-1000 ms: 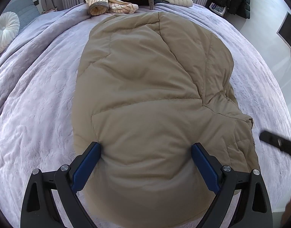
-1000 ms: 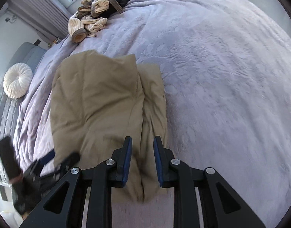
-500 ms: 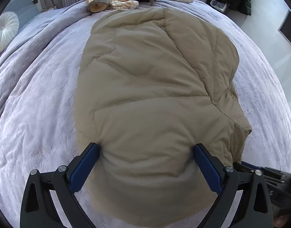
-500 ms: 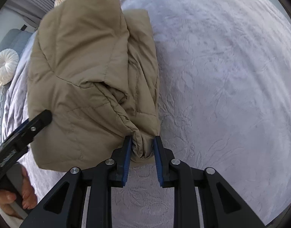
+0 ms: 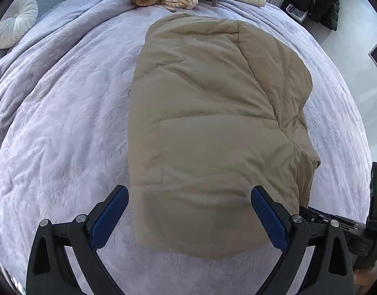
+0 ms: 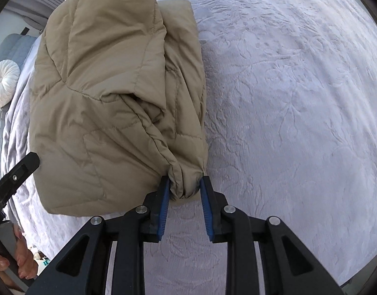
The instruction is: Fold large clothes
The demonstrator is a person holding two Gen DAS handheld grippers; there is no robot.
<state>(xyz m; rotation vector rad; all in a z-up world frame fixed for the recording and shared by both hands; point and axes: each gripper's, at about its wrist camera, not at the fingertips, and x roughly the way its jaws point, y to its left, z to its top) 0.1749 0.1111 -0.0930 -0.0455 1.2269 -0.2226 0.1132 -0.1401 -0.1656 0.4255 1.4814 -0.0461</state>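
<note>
jacket, tan, quilted, folded; right tool seemingly pinches its corner, left tool spread wide.

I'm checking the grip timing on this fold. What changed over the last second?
The right gripper came down onto the jacket and now pinches its bunched corner; a second ago nothing was between its pads. The left gripper, wide open, drew back, so more bedspread shows. The jacket stayed folded in place.

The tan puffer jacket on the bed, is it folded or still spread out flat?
Folded. The tan puffer jacket lies doubled in layers on the bedspread, one bunched corner pinched by the right gripper.
</note>
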